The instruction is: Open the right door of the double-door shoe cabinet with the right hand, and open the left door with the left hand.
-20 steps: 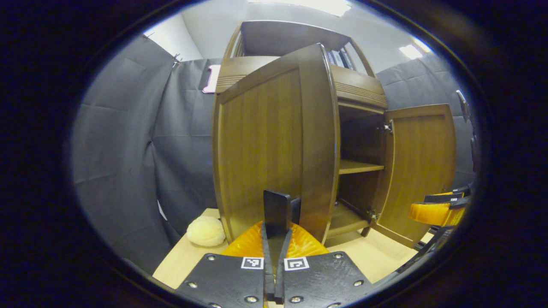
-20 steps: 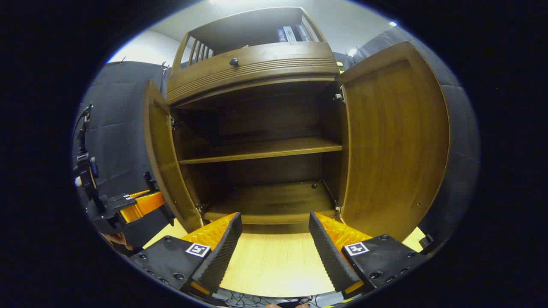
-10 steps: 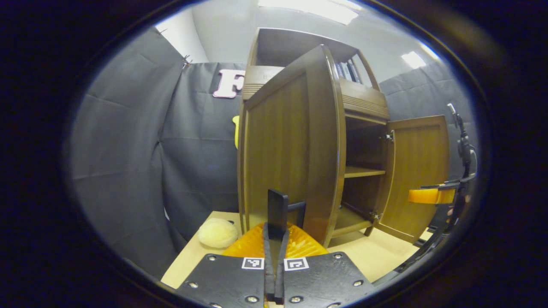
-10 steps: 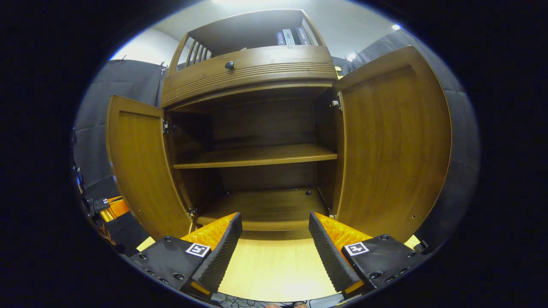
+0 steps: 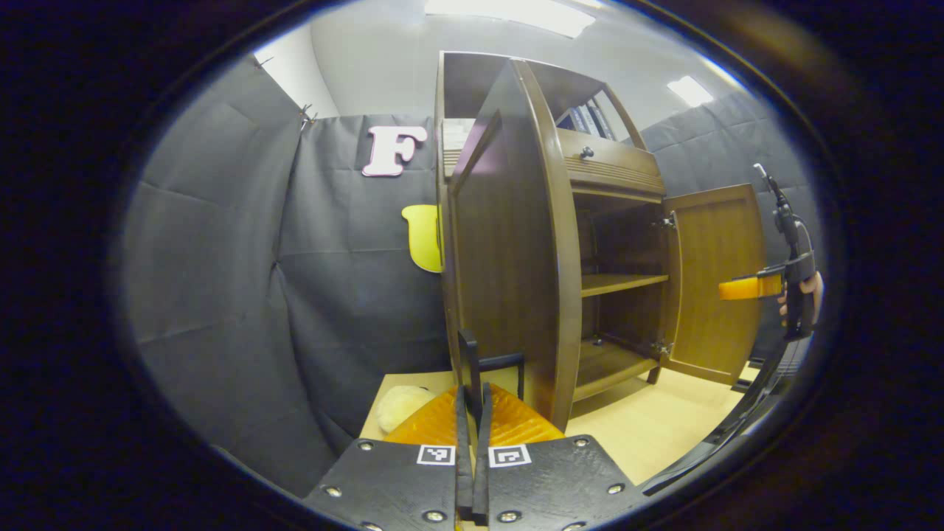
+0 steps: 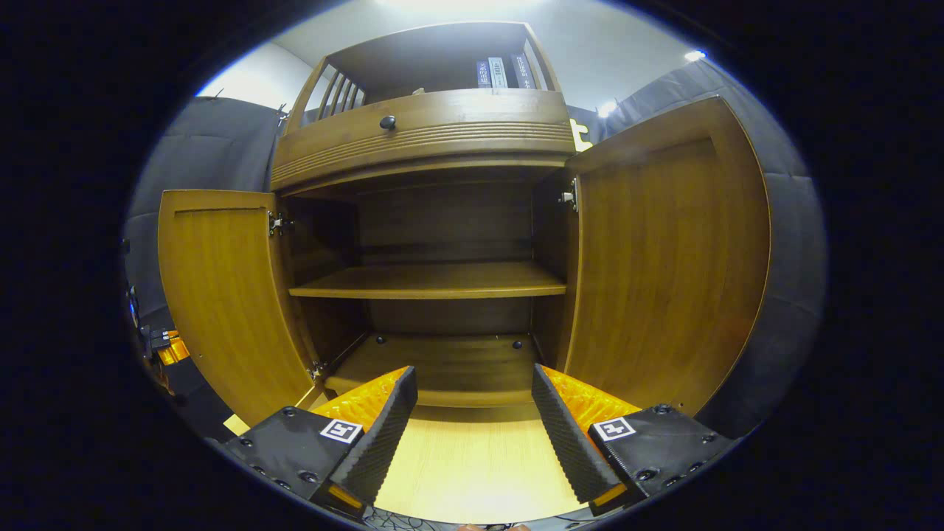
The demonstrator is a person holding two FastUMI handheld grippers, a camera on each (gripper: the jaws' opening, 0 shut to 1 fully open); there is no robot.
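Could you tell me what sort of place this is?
Probably a recording booth staged as a home corner: black cloth walls surround a wooden shoe cabinet on a light tabletop, with books on top.

the plush (image 5: pixel 398 405) is half hidden behind the left gripper (image 5: pixel 472 413). whether its fingers press the handle (image 5: pixel 498 365) can't be told. book spines (image 6: pixel 503 72) too small to read.

Left gripper (image 5: pixel 472 391) clamped on left door's handle (image 5: pixel 487 363), door (image 5: pixel 516 251) wide open.
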